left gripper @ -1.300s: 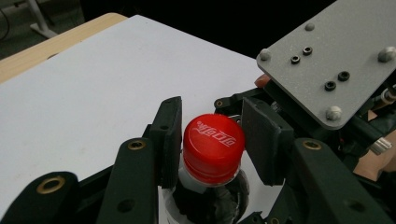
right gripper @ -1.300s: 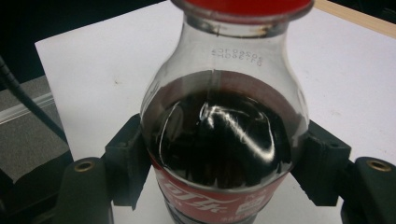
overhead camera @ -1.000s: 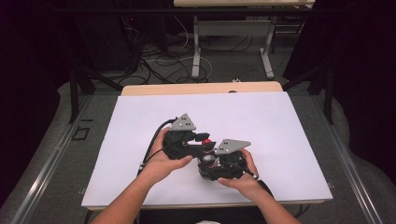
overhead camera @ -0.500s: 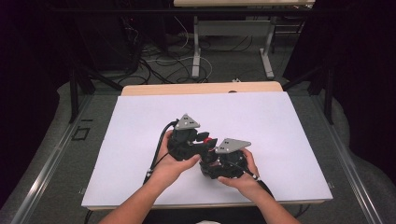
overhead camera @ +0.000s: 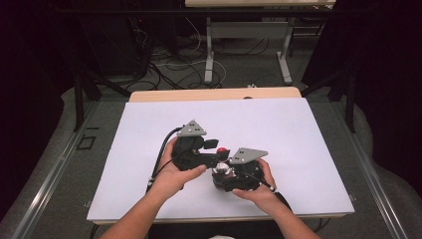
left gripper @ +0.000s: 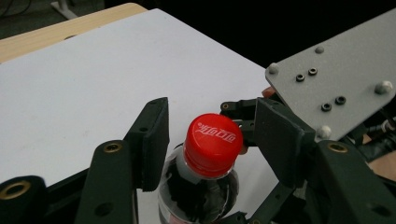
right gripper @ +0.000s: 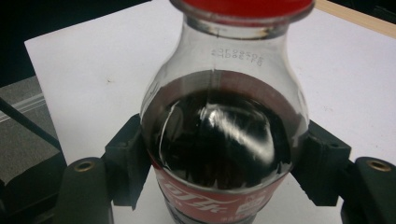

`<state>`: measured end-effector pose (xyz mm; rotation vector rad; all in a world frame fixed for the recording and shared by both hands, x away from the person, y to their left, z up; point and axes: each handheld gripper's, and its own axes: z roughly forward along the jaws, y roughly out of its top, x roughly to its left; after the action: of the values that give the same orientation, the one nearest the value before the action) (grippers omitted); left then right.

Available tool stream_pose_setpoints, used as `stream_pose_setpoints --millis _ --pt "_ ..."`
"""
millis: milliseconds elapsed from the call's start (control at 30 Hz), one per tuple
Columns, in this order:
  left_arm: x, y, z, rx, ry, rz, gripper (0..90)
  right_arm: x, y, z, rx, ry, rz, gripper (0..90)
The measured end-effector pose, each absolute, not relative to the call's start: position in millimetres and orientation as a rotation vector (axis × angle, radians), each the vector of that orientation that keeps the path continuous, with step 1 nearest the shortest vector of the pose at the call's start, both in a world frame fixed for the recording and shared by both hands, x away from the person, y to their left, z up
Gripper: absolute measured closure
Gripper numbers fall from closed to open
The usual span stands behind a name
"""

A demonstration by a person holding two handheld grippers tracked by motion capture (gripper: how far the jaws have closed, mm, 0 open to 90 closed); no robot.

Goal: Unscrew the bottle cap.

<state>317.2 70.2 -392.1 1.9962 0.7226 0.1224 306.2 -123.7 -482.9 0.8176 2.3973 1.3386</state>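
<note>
High view: a person is sitting at a table (overhead camera: 149, 94) covered with a white sheet (overhead camera: 278, 134), holding the left gripper (overhead camera: 211, 152) and right gripper (overhead camera: 224, 174) close together near the front middle. A cola bottle (overhead camera: 221, 151) is poking up between them, just its red top showing, and you can't really read the claws from up here.

Left gripper view: the red cap (left gripper: 212, 143) is sitting right between the two black pads (left gripper: 152, 140). The jaws are spread, with a gap on each side of the cap, so they aren't pinching it. The other gripper's grey plate (left gripper: 345, 88) is showing just beyond on the right.

Right gripper view: the bottle is standing upright on the white sheet, dark drink inside, red label (right gripper: 210, 200) low down. The right gripper's jaws are pressing on both sides of the body, clamping it.
</note>
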Motion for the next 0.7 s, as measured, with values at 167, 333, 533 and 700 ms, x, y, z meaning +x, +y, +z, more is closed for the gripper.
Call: stream_pose_setpoints --millis 167,333,533,700 --pt "319.2 73.2 -396.1 2.047 0.675 0.133 47.1 304.9 -122.7 -482.5 0.798 2.408 1.341 29.6" --pt "324.1 74.9 -399.3 2.025 0.655 0.1 50.1 304.2 -122.4 -482.1 0.795 2.434 1.333 29.6" --pt "325.7 73.4 -400.5 2.033 0.614 0.066 60.0 303.8 -121.6 -483.5 0.79 2.428 1.336 29.6" --pt "322.4 67.6 -400.2 2.036 0.608 0.113 61.2 304.2 -122.4 -484.0 0.795 2.424 1.332 29.6"
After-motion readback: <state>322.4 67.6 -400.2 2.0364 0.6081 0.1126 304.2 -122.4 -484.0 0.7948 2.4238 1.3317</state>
